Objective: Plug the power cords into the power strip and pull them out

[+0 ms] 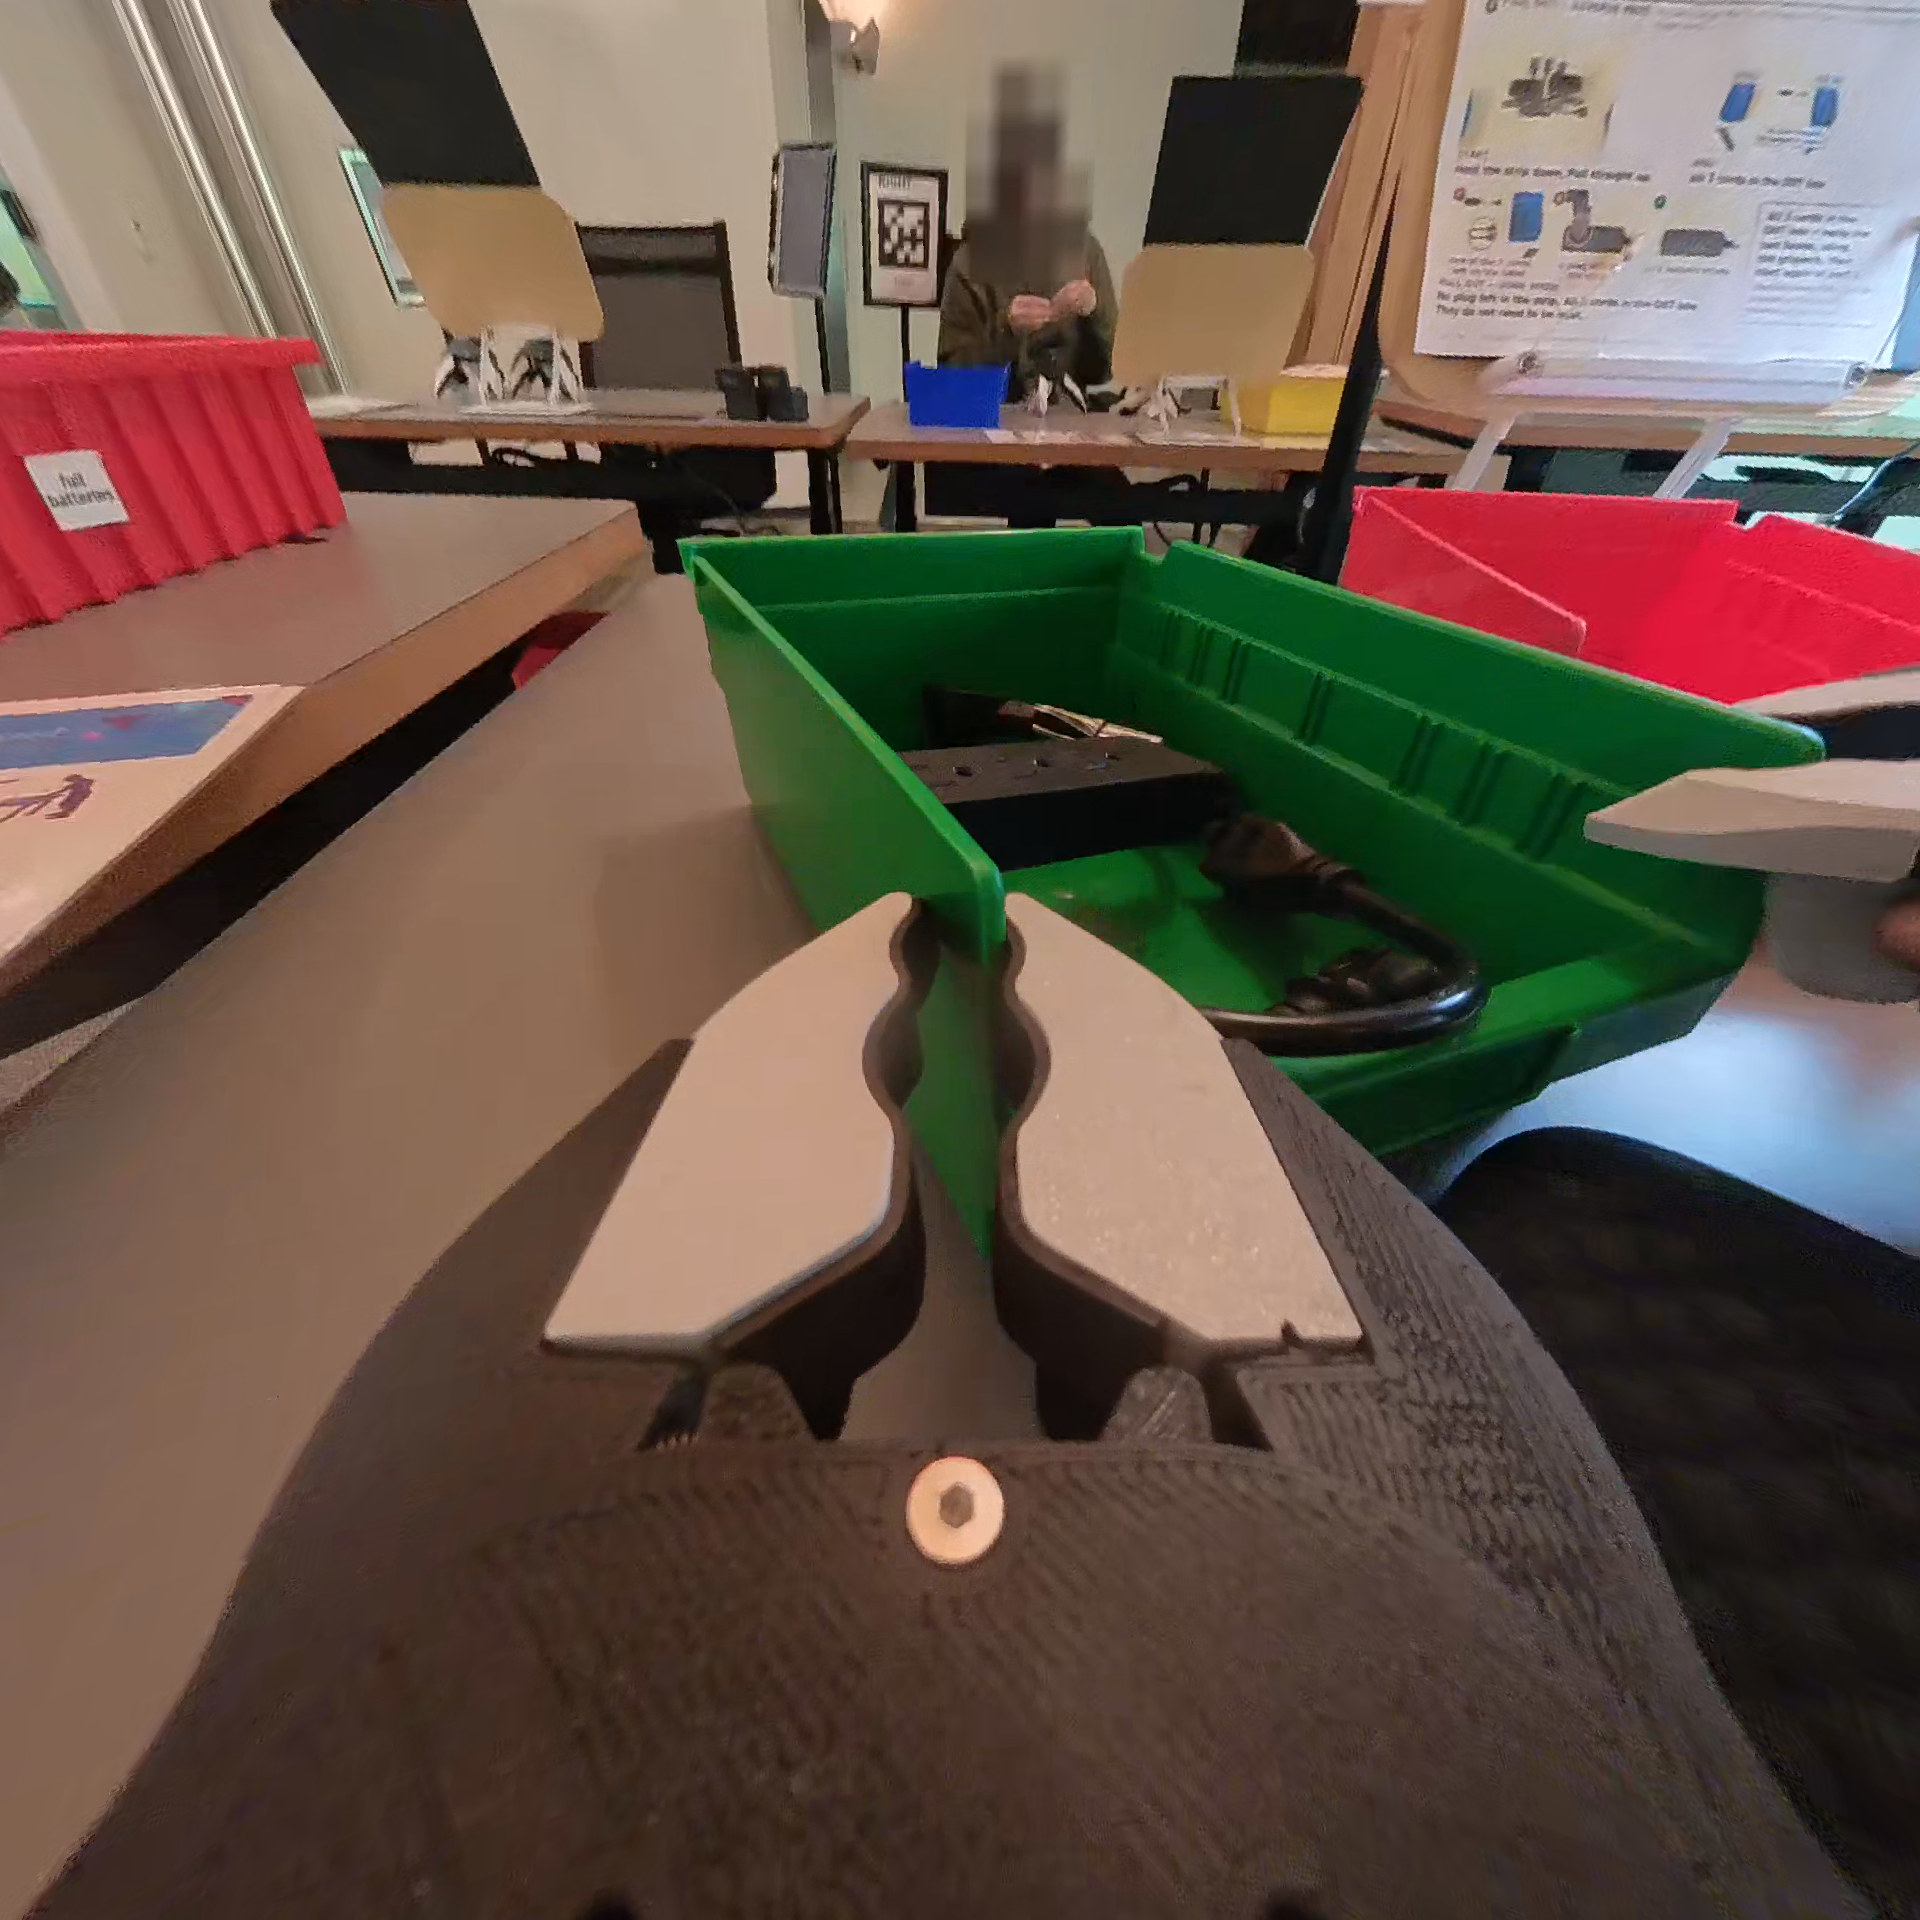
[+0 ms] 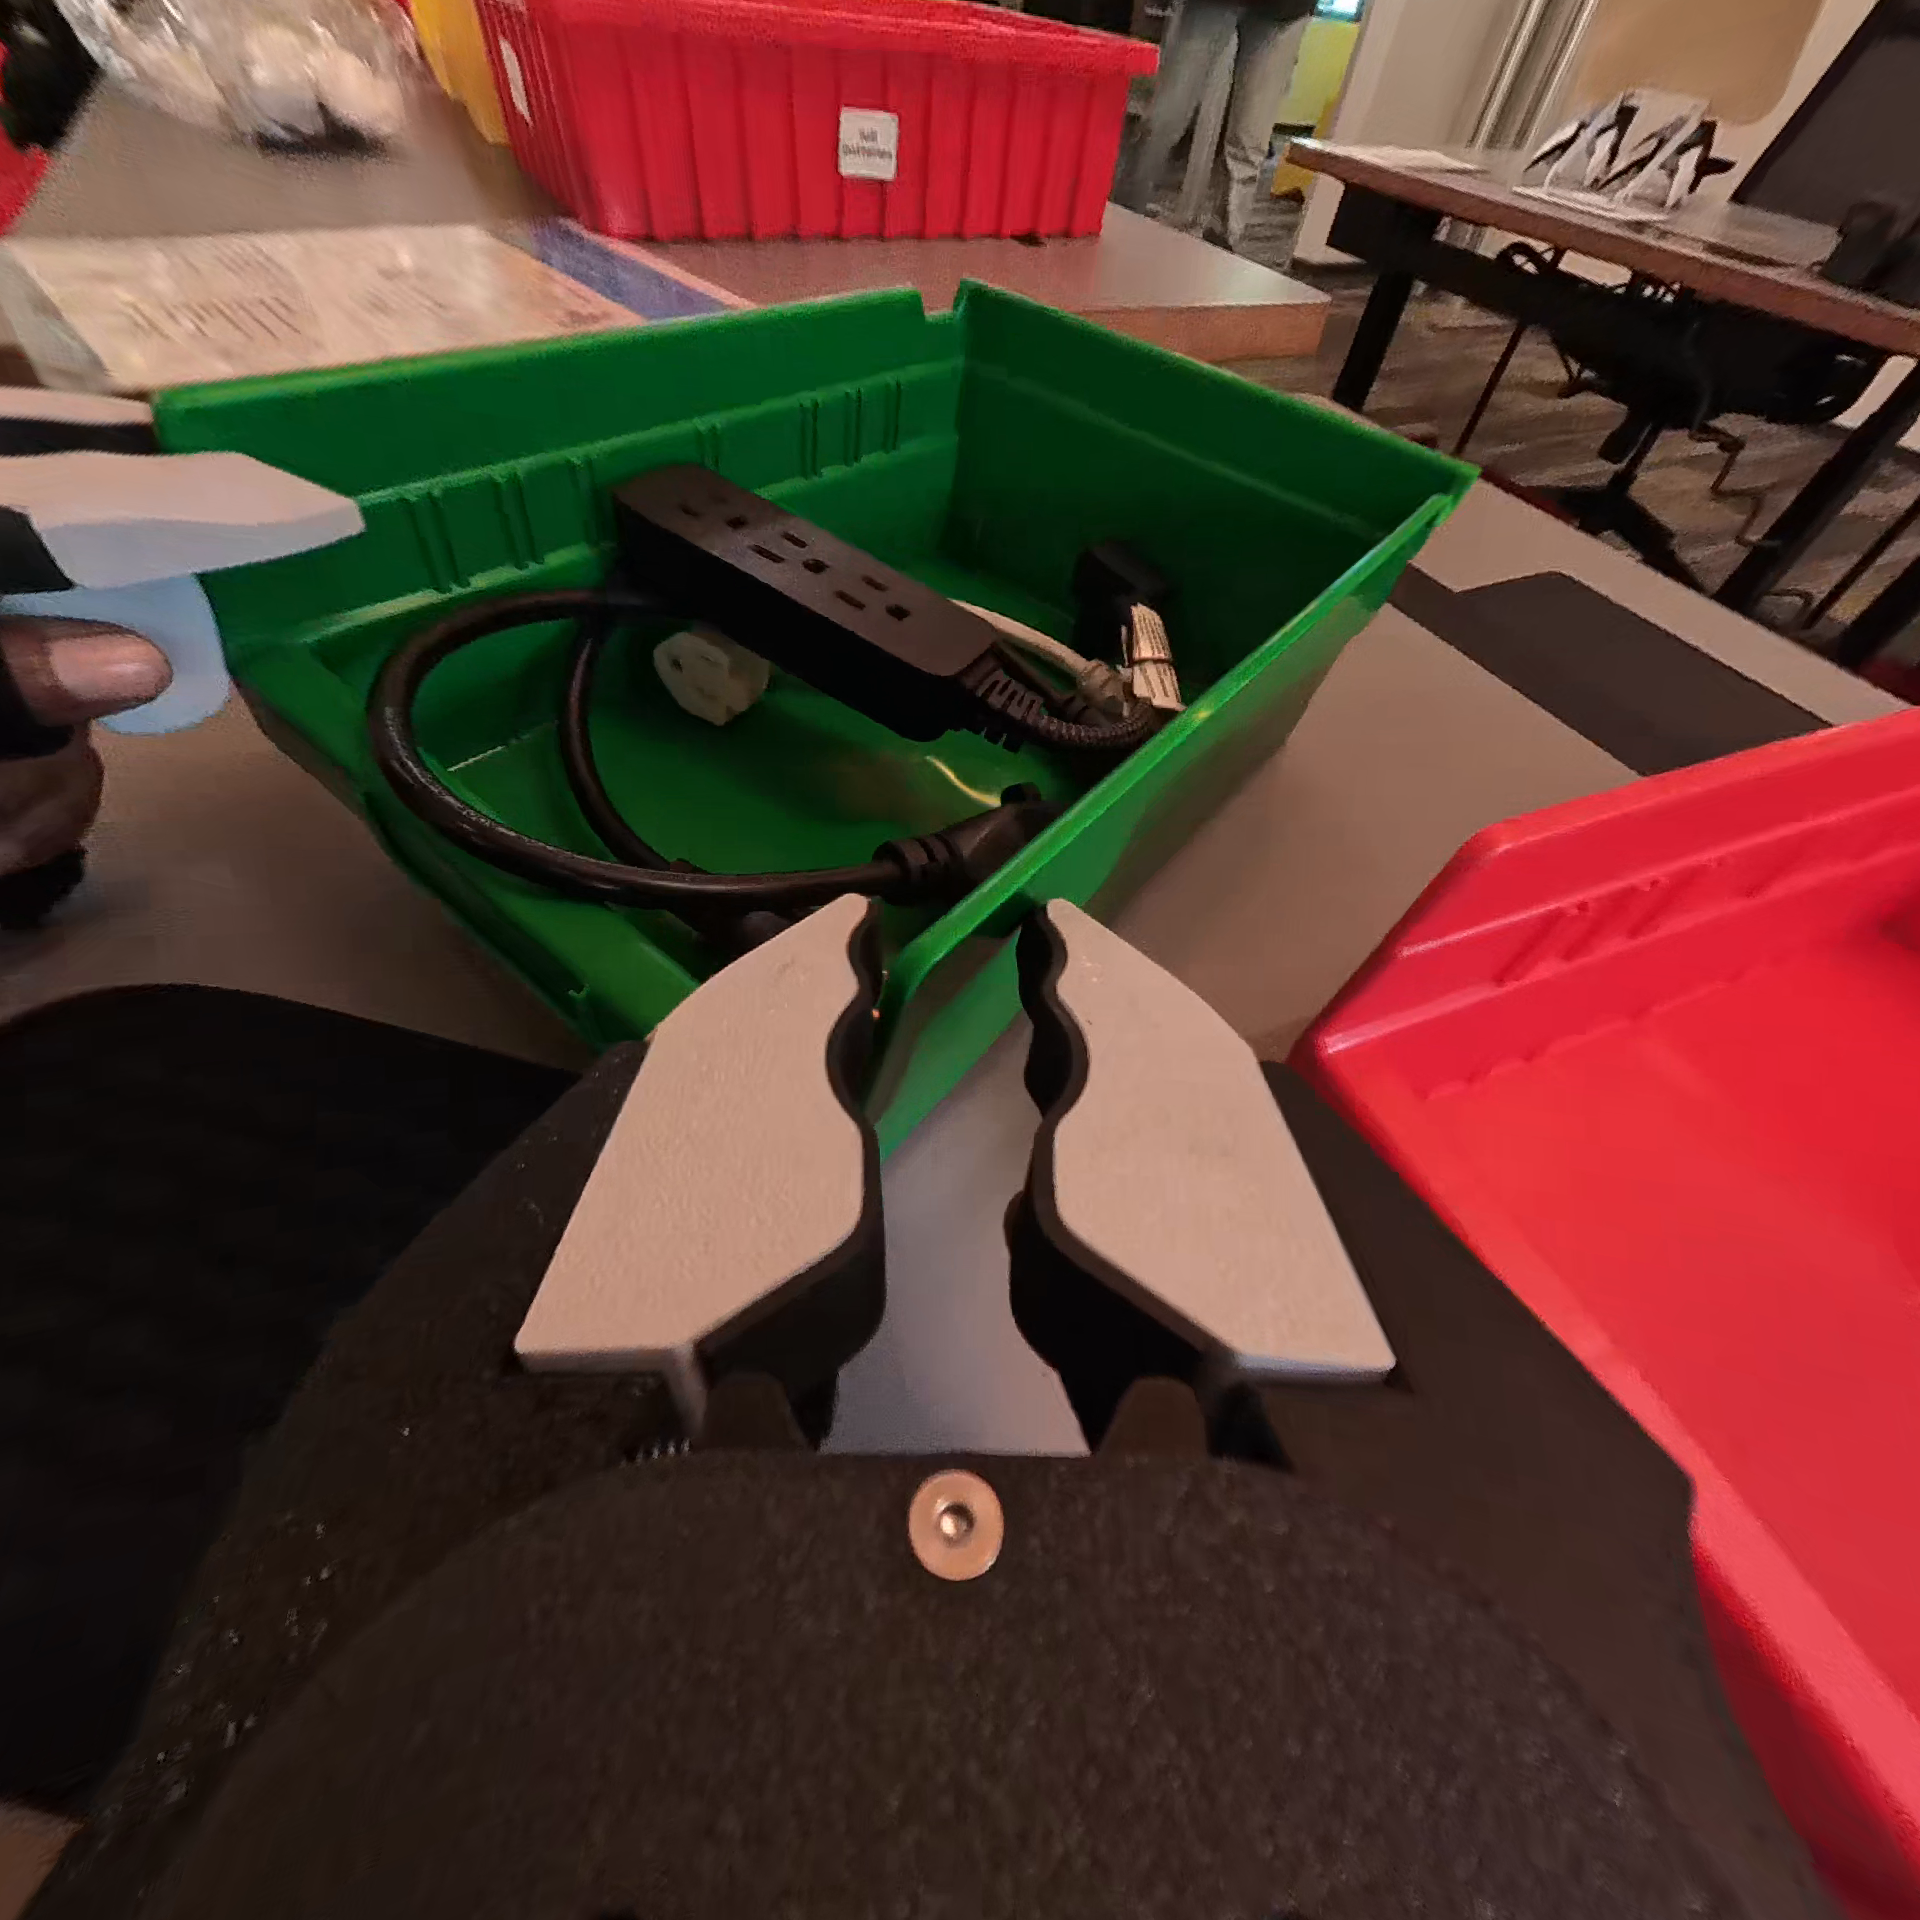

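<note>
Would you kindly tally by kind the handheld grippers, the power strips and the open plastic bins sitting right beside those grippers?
Grey-fingered two-finger grippers: 2, the left gripper and the right gripper
Black multi-outlet power strip: 1
Open plastic bins: 2, the green plastic bin and the red plastic bin
Total: 5

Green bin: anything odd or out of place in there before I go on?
Nothing damaged. The power strip lies tilted against the green bin wall, no cords plugged in; black cords coil loose beneath. Each gripper straddles a bin wall.
</note>
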A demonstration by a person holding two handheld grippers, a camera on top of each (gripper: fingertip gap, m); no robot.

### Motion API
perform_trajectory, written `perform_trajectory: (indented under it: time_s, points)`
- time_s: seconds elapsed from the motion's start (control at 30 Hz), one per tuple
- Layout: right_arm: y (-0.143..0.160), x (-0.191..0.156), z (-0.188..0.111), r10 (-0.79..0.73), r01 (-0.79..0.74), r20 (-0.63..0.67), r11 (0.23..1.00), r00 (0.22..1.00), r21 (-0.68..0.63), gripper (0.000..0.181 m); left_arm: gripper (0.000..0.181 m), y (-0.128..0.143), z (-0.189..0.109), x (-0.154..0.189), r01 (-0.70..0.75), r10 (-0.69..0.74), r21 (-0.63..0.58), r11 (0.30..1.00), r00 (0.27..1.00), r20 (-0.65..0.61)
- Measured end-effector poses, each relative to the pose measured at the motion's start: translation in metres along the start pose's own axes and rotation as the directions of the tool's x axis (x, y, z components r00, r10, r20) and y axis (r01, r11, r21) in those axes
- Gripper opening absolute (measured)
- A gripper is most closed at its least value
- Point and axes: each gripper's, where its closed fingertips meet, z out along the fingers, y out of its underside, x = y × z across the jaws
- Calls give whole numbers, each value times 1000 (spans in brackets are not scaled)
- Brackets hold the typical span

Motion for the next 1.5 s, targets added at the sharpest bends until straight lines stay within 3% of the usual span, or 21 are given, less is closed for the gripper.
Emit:
perform_trajectory:
  time_s: [0.17,0.23,0.33,0.4,0.5,0.6,0.77,0.93,1.0,1.13,1.3,1.5]
  points:
    - [3,10,-2,10,-7,65,999,998,-51,36,14,11,19,2,-24,17,-92,995,997,-73]
    - [-3,17,-18,-1,5,72,998,997,-56,49,23,-3,16,1,-11,6,-53,999,995,-99]
    - [-3,35,-45,-34,42,78,995,996,-95,55,32,-24,5,-2,-119,114,-51,992,988,-104]
    - [6,51,-59,-68,79,77,984,995,-162,57,34,-34,-2,12,-211,197,-75,974,966,-167]
    - [30,77,-71,-156,173,78,931,985,-322,64,41,-25,-8,49,-327,238,-210,921,902,-360]
    - [53,97,-69,-233,252,101,841,967,-479,72,45,0,-3,85,-480,275,-302,824,804,-528]
    - [90,111,-51,-288,316,156,677,945,-665,74,50,46,22,94,-730,387,-413,545,655,-649]
    - [102,128,-48,-230,237,103,689,968,-685,56,58,62,49,96,-819,444,-412,399,565,-695]
    - [101,129,-55,-215,225,97,720,972,-657,47,54,64,52,102,-844,448,-383,375,527,-722]
    - [104,134,-75,-304,286,81,728,949,-624,47,48,64,59,107,-869,460,-352,348,486,-744]
    - [116,137,-110,-319,277,44,738,947,-616,35,52,62,71,107,-865,463,-350,361,491,-738]
    - [137,170,-167,-312,186,-82,734,946,-654,37,50,61,85,108,-867,472,-328,376,483,-737]
